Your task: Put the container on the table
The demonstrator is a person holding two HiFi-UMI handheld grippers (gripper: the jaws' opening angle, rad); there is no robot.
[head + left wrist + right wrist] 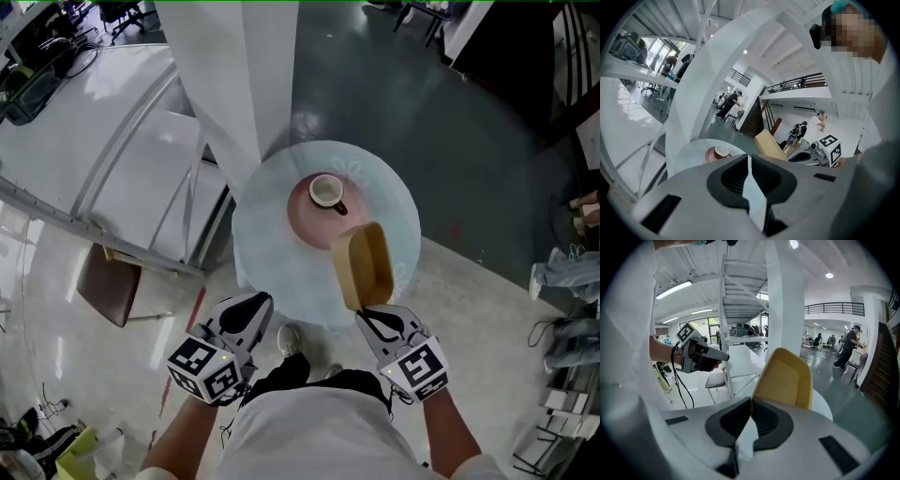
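A tan, tray-like container (364, 265) hangs tilted over the near right part of the round pale-blue table (272, 244). My right gripper (375, 314) is shut on its near edge. In the right gripper view the container (785, 380) stands up just beyond the closed jaws of the right gripper (750, 401). My left gripper (253, 305) is shut with nothing in it, just off the table's near left edge. From the left gripper view, the left gripper (749, 159) looks at the container (768, 144) from the side. A pink plate (305, 220) with a white cup (327, 191) sits mid-table.
A white pillar (234, 75) rises behind the table's far left edge. A brown chair (108, 281) and white stair rails stand to the left. A seated person's legs (562, 277) show at the right edge.
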